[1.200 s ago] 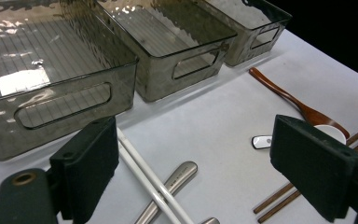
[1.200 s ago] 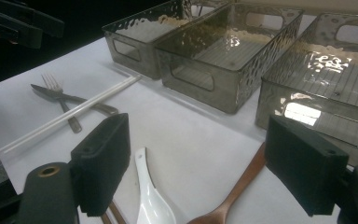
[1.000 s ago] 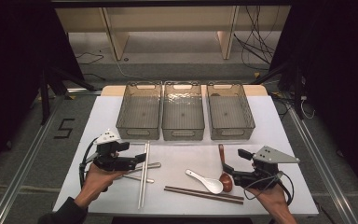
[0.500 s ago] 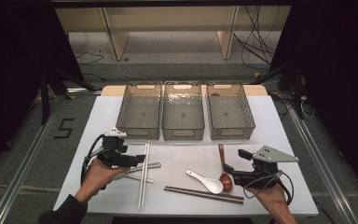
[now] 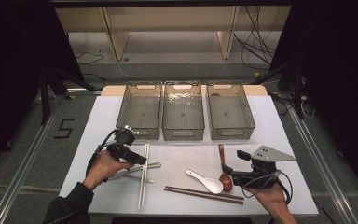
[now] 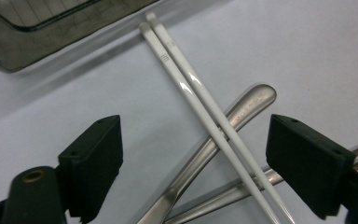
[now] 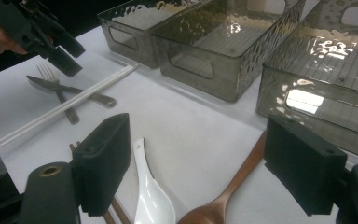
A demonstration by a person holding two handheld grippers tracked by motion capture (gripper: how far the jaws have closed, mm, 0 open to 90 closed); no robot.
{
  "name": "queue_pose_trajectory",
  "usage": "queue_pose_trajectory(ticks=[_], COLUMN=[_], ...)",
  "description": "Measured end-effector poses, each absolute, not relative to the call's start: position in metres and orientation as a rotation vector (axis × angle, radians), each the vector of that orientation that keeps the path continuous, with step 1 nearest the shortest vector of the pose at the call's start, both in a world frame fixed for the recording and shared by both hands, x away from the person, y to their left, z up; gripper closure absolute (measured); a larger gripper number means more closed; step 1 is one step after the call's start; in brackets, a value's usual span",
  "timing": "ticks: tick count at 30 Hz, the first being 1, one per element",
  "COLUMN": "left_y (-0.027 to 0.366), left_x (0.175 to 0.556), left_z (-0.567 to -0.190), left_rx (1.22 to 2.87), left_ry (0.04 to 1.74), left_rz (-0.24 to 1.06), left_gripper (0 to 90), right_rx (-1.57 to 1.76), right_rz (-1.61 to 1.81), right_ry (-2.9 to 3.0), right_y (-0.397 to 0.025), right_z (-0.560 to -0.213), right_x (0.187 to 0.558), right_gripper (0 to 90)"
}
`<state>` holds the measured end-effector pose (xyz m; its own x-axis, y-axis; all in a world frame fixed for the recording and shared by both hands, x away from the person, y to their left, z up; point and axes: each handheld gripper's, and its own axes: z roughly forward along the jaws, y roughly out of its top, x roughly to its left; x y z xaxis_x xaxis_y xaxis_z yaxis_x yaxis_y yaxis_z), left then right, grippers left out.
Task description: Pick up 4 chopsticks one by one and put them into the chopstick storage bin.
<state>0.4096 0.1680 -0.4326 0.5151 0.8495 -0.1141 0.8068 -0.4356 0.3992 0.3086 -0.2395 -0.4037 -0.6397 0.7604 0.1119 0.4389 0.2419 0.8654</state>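
White chopsticks are lying over the fork handle, so the left gripper is straddling them wide open, gripping nothing.

I am looking at my left tool, all black with a black cable looping off it. My right tool is wearing a grey three-cornered plate and trailing black cable. A dark sleeve is covering my left forearm.

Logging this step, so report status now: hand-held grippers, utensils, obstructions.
Left hand-held gripper open over white chopsticks, not gripping. Right hand-held gripper open, empty, above wooden spoon. Chopsticks lie across metal spoon handle.
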Motion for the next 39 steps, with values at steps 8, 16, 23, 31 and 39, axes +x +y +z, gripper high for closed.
queue_pose_trajectory(ticks=[8,16,23,31,39], left_y=[0.164,0.162,0.161,0.162,0.163], left_x=[0.415,0.417,0.418,0.420,0.419], left_z=[-0.447,-0.452,-0.457,-0.462,-0.462], left_rx=[2.408,2.422,2.433,2.462,2.499], left_ry=[1.370,1.357,1.357,1.353,1.316], left_rz=[0.090,0.064,0.038,0.009,-0.066], left_gripper=[28.4,36.6,39.8,49.3,58.7], right_rx=[1.105,1.106,1.104,1.102,1.093], right_rz=[1.354,1.351,1.351,1.347,1.345], right_ry=[2.193,2.196,2.197,2.203,2.210], right_y=[-0.238,-0.239,-0.239,-0.239,-0.238], right_z=[-0.404,-0.404,-0.404,-0.404,-0.404], right_x=[0.309,0.310,0.309,0.309,0.310], right_gripper=[24.7,24.8,24.9,25.1,25.4])
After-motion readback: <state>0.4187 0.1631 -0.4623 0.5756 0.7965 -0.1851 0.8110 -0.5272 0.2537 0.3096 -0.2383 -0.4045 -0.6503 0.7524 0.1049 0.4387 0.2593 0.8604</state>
